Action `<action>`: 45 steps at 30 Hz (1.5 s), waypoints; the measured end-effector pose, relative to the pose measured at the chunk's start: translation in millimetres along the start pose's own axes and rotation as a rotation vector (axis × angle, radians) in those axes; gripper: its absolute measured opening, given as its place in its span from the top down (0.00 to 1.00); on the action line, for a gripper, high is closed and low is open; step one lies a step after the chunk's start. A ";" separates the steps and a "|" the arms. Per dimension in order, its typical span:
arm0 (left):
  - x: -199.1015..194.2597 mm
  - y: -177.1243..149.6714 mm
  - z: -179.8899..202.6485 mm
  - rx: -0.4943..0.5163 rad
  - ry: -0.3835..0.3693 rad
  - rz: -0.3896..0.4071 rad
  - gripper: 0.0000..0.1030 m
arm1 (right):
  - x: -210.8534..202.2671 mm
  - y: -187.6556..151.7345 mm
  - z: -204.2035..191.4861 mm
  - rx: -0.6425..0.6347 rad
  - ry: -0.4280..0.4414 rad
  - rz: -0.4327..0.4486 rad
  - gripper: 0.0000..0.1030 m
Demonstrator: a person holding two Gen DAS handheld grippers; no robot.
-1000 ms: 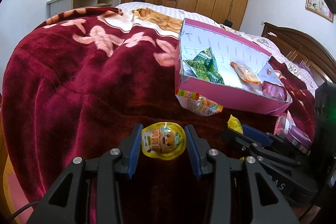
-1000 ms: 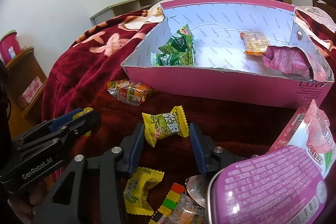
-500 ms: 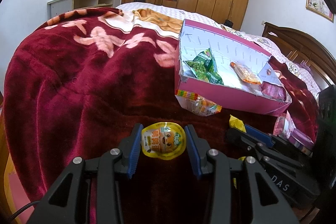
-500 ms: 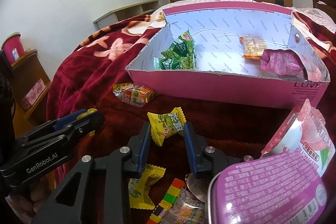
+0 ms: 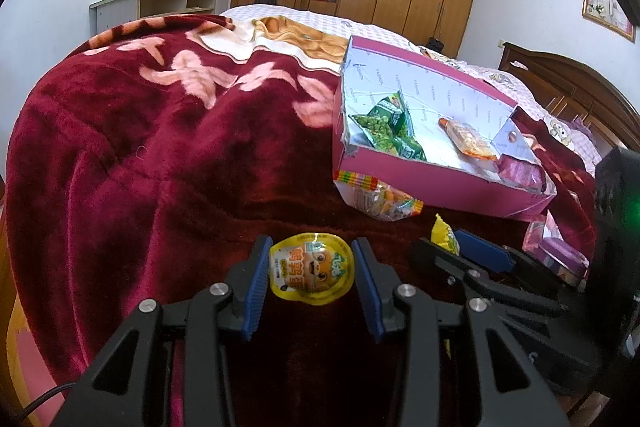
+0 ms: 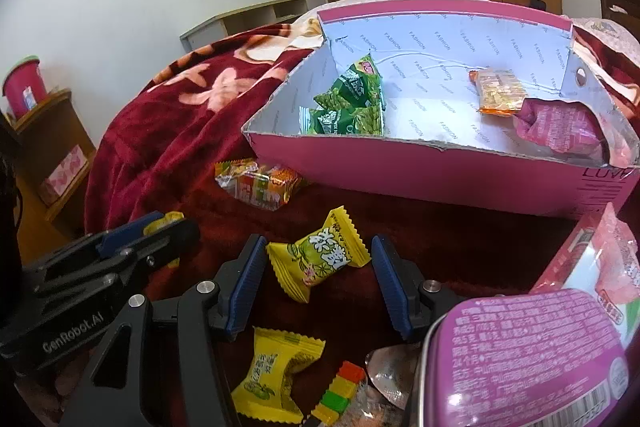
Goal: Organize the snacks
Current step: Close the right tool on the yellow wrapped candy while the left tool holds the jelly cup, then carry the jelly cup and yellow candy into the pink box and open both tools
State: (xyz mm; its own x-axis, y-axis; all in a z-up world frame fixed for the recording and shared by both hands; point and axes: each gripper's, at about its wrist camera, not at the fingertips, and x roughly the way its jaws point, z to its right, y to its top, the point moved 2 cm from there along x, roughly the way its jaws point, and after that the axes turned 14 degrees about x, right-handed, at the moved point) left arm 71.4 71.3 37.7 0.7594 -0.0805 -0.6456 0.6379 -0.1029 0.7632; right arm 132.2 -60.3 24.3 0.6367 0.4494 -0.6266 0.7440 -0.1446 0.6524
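Observation:
My left gripper [image 5: 311,269] is shut on a round yellow jelly cup [image 5: 312,270] above the red blanket. My right gripper [image 6: 319,267] is open around a yellow wrapped candy [image 6: 319,259], with gaps between the candy and both pads. The pink box [image 6: 440,163] lies ahead with green pea packets [image 6: 348,107], an orange packet [image 6: 498,93] and a pink packet [image 6: 556,127] inside. The box also shows in the left wrist view [image 5: 432,183].
A striped orange snack bag [image 6: 260,183] lies at the box's front left corner. A second yellow candy [image 6: 276,375], a rainbow-edged packet [image 6: 340,391], a purple tin [image 6: 528,359] and a pink pouch [image 6: 600,259] lie near the right gripper. A wooden shelf [image 6: 52,147] stands left.
The right gripper was closed to the candy half a second ago and has since opened wide; the candy sits loose between the pads. The left gripper still holds the jelly cup, barely moved.

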 end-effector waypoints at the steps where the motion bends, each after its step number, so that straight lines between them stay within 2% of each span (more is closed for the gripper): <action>1: 0.0 0.1 0.1 0.001 0.000 0.000 0.59 | 2.3 0.6 0.1 0.001 0.002 -0.003 0.47; 4: 0.0 0.0 0.1 -0.002 -0.002 0.000 0.59 | 4.4 0.4 0.5 -0.002 0.000 -0.003 0.49; 5: -0.1 0.1 0.1 -0.003 -0.003 0.002 0.59 | 4.1 0.4 0.6 -0.002 -0.001 0.001 0.56; 10: -5.3 2.2 0.1 -0.012 -0.014 0.022 0.59 | -4.5 0.8 3.6 0.014 0.022 0.020 0.70; 24: -20.3 20.9 17.7 0.021 -0.041 0.064 0.59 | -46.3 7.3 9.9 0.028 0.060 0.100 0.72; 38: 0.0 64.6 60.7 0.131 -0.100 0.098 0.59 | -71.2 22.8 31.8 0.072 0.034 0.154 0.72; 45: 18.5 87.3 81.5 0.173 -0.129 0.107 0.59 | -81.1 34.8 44.5 0.076 -0.011 0.187 0.72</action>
State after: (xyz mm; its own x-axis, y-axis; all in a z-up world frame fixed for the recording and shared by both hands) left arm 130.8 -20.0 90.2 0.7919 -0.2253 -0.5675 0.5144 -0.2546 0.8189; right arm 115.4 -141.0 78.8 0.7672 0.3992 -0.5020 0.6252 -0.2907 0.7243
